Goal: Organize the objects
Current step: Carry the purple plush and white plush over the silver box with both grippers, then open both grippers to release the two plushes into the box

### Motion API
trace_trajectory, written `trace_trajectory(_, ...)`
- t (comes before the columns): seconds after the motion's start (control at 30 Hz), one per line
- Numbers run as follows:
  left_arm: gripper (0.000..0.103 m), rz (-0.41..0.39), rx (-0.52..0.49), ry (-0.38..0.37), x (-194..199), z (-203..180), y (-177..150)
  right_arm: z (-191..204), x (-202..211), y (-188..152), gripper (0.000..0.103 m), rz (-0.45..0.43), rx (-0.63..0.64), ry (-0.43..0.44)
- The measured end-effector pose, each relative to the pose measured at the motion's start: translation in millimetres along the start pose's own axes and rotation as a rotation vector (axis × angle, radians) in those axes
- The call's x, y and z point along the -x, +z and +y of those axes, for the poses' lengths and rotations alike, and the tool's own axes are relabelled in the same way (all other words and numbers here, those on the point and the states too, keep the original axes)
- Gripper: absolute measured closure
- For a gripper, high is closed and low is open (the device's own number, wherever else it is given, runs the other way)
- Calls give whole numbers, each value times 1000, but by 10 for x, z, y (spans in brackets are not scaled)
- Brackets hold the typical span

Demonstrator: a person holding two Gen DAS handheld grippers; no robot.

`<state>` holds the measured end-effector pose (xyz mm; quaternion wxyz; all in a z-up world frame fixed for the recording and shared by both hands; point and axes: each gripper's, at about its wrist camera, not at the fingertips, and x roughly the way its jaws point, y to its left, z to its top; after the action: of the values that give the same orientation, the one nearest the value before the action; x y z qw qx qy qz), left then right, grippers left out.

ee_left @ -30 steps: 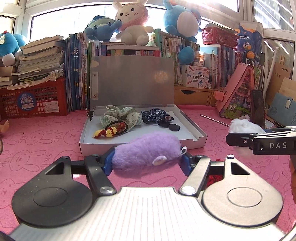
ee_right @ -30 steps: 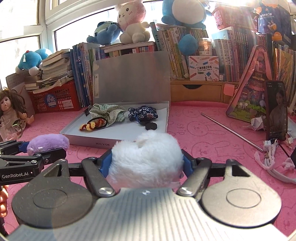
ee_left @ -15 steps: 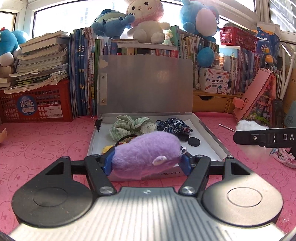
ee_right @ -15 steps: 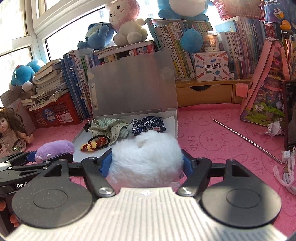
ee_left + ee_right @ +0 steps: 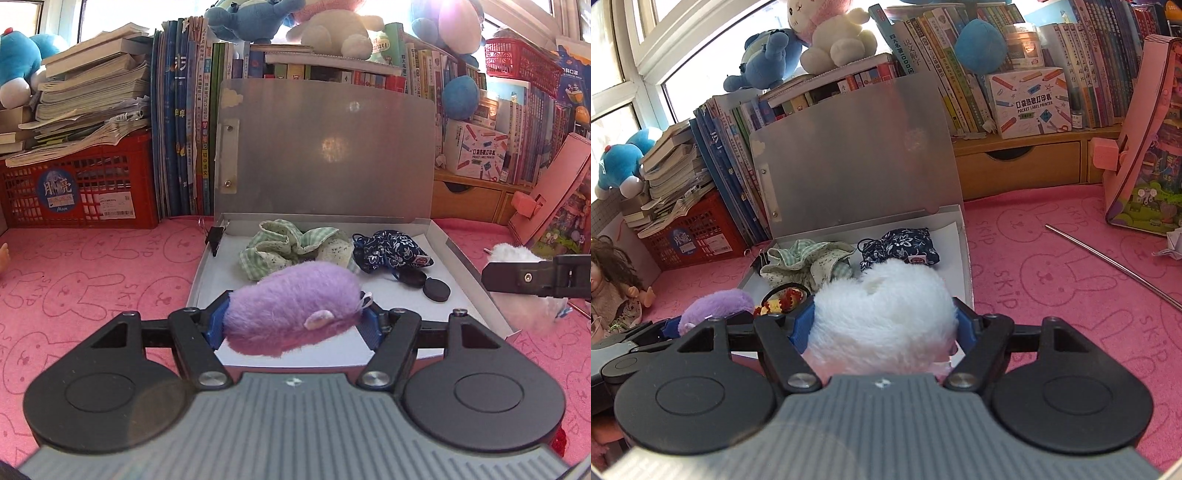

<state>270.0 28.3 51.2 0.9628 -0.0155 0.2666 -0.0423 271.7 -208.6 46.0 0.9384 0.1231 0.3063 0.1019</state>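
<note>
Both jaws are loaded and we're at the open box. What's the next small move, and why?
Probably ease the left gripper forward and down, then release the purple plush onto the bare white floor of the box. It hangs over the box's front edge, the near floor looks free, and the right gripper, holding the white plush, is beside it.

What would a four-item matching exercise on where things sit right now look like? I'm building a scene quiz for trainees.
Things:
1. purple plush
2. white plush
3. navy floral pouch
4. doll

Places:
A. on the pink mat, outside the box
B. between the right gripper's fingers
C. lying in the open box
D. between the left gripper's fingers

Pairs: 1-D, 2-B, 3-C, 4-A
</note>
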Motion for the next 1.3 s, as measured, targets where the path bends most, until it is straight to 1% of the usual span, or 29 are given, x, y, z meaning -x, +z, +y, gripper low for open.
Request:
trace_trajectory(0.17,30,28,45,-6,-193,88,-33,-39,-203,16,29,33,-17,-1)
trace_trajectory(0.33,30,37,79,4,-353,156,-52,-39,-432,1,29,57,14,-28)
trace_trajectory(0.67,30,64,38,39,-576,135,-84,-58,-723,-45,29,85,23,-52)
trace_trajectory(0.83,30,69,15,67,-657,163,-115,-76,-769,-82,29,89,24,-56)
trace_trajectory(0.97,30,67,-8,80,-702,158,-103,-43,-791,-70,29,92,48,-67)
trace_trajectory(1.17,30,67,-2,102,-821,200,-36,-15,-878,-20,29,103,77,-81)
trace_trajectory(1.3,30,68,-7,119,-899,181,0,-44,-963,48,29,103,64,-97)
